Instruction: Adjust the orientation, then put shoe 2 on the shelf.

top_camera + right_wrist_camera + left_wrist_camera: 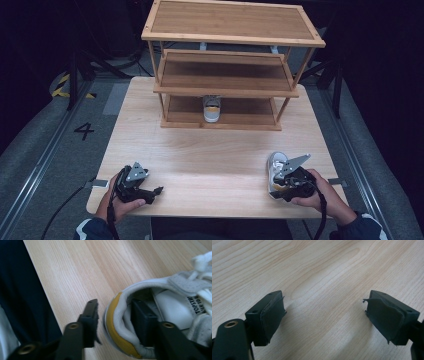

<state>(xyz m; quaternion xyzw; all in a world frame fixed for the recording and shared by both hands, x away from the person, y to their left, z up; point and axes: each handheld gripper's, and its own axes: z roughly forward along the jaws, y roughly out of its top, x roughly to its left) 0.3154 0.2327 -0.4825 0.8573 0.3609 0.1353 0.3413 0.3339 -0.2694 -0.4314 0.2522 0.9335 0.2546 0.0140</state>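
Right gripper (278, 186) sits at the near right of the table (210, 165), w/ a white sneaker (275, 167) under it, toe pointing away toward the shelf rack (225, 75). In the right gripper view one jaw is down inside the shoe opening, the other outside, behind the yellow heel patch (117, 322), so the padded heel collar is between them. There's a sliver of gap btwn the outer jaw and the heel, and the inner one looks close to the lining but contact can't be confirmed; so it brackets the heel w/o a clear squeeze. Shoe rests flat on the wood, laces (200, 262) and tongue visible at the far side. Left gripper (157, 191) is parked at the near left, low over bare wood, well apart from the shoe; in the left gripper view its jaws stand wide, nothing but table grain between the pads (272, 317). Up on the rack, a second sneaker (212, 109) sits on the bottom shelf, roughly centre, heel toward us w/ the same yellow patch. Middle and top shelves are plain wood.
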